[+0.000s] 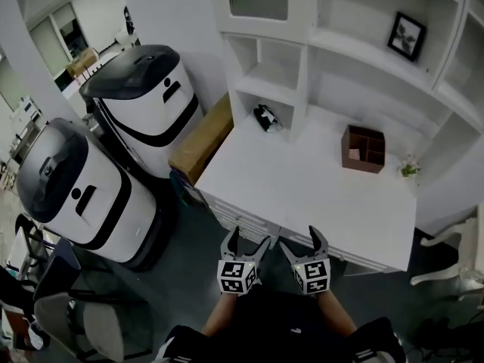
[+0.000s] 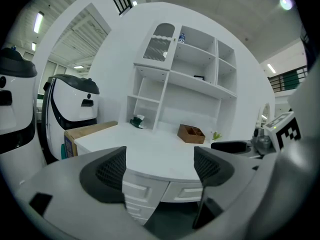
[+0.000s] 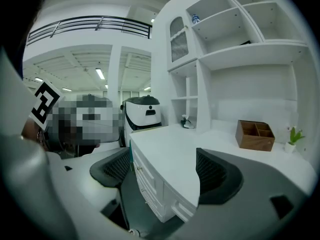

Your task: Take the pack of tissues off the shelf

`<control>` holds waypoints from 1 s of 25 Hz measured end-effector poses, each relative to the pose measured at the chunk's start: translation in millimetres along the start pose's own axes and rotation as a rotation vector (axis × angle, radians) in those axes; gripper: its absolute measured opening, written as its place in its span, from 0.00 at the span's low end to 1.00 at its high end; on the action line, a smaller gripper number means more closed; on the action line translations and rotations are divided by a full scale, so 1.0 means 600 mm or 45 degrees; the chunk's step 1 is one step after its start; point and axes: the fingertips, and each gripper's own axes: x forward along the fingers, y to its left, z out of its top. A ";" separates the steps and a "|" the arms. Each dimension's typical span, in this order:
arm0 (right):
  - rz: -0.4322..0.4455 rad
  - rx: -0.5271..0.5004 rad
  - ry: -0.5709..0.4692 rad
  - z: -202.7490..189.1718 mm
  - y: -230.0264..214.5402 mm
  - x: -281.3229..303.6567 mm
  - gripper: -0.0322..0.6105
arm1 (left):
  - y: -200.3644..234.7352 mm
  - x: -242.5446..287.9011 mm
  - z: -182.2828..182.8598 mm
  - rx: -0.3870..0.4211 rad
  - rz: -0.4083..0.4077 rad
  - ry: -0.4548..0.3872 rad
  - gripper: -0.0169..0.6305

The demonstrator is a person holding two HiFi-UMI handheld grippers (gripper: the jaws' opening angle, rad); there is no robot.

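Both empty with jaws wide apart, the left gripper (image 1: 249, 237) and right gripper (image 1: 301, 238) hover at the white worktop (image 1: 318, 195)'s near edge, and the dark green pack of tissues (image 1: 265, 117) sits well across it in the white shelf (image 1: 306, 89)'s low left cubby, lining up better with the left one I'd say.

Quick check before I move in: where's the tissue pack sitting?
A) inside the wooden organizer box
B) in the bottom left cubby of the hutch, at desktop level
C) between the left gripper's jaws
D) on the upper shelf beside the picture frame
B: the dark green pack of tissues lies in the bottom left cubby, and the left gripper and right gripper are open and empty at the desk's near edge.
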 end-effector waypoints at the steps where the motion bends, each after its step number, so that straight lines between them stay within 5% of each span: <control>1: -0.001 -0.001 -0.002 0.004 0.005 0.011 0.68 | 0.011 0.006 0.003 0.005 -0.012 0.005 0.65; 13: -0.038 0.084 -0.006 0.030 0.020 0.097 0.66 | 0.087 0.054 0.022 0.002 -0.065 0.050 0.65; 25: 0.033 0.003 -0.042 0.098 -0.030 0.173 0.62 | 0.125 0.108 0.073 -0.018 0.037 0.003 0.65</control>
